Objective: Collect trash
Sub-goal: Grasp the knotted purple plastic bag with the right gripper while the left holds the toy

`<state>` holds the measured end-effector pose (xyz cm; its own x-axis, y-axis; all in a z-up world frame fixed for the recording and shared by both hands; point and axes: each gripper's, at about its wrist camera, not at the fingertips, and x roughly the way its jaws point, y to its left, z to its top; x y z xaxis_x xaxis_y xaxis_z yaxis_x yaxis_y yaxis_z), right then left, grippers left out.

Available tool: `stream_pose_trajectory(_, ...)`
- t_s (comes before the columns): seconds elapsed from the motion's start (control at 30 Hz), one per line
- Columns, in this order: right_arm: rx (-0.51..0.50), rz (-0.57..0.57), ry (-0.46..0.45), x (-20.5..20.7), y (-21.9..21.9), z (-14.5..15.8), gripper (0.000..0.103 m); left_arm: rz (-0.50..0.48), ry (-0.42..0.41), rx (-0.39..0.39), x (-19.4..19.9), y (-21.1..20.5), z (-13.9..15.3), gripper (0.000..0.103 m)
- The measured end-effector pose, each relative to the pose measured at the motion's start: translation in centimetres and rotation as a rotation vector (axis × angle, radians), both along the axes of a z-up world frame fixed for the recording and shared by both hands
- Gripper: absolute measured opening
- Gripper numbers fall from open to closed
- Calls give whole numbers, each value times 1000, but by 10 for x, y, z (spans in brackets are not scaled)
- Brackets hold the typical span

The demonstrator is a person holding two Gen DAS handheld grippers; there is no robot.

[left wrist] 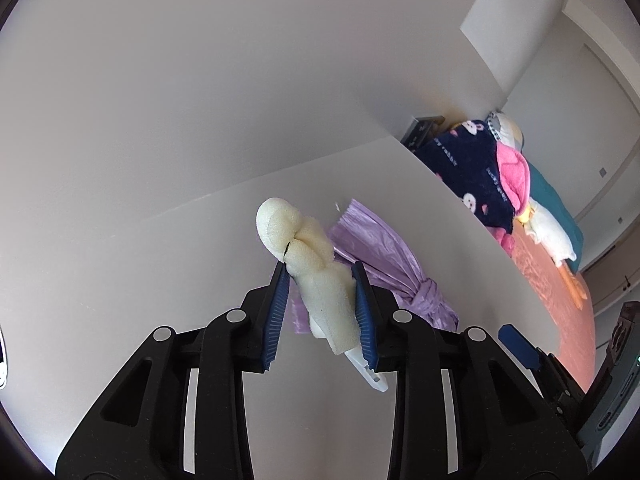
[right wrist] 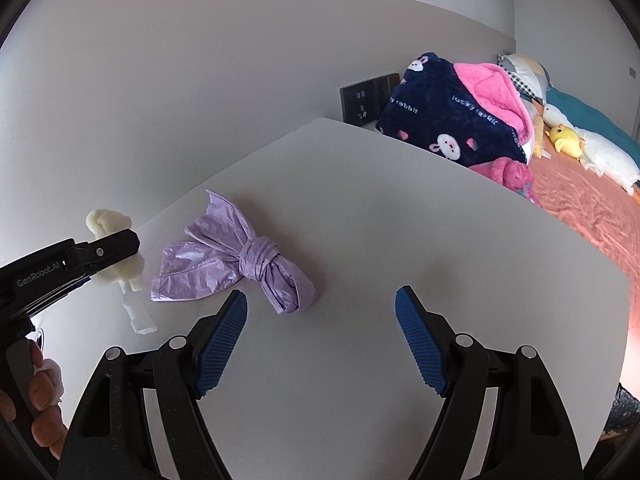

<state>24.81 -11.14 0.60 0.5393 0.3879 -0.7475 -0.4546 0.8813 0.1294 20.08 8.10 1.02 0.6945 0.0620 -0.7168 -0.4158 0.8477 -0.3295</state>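
Count of things on and beyond the counter (right wrist: 400,240)

One foam piece (left wrist: 304,248), one knotted purple plastic bag (right wrist: 240,260), one clear plastic piece (right wrist: 138,316), two tongs (left wrist: 322,304) (right wrist: 320,344); on the bed (right wrist: 592,208), one rabbit-print blanket (right wrist: 440,120) and perhaps three plush toys.

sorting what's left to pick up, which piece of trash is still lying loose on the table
The knotted purple plastic bag: it lies flat on the white table, untouched. The cream foam piece is clamped in the left gripper; the right gripper is open, empty.
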Motion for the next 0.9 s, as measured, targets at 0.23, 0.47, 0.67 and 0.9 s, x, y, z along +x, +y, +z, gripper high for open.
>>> stream_pose_trajectory(0.23,-13,10,-2,12,30,-3,78,96,1,-20,-15,31,-3,31)
stream_pose_trajectory(0.47,-77,-9,43,28,49,-19,78,125,-13,-22,-23,41,2,31)
stream_pose_trajectory(0.67,-86,-14,36,22,44,-24,38,134,-25,-40,-28,48,5,31)
stream_pose_trajectory(0.9,-27,-53,39,14,20,-18,20,104,-30,-37,-26,41,6,31)
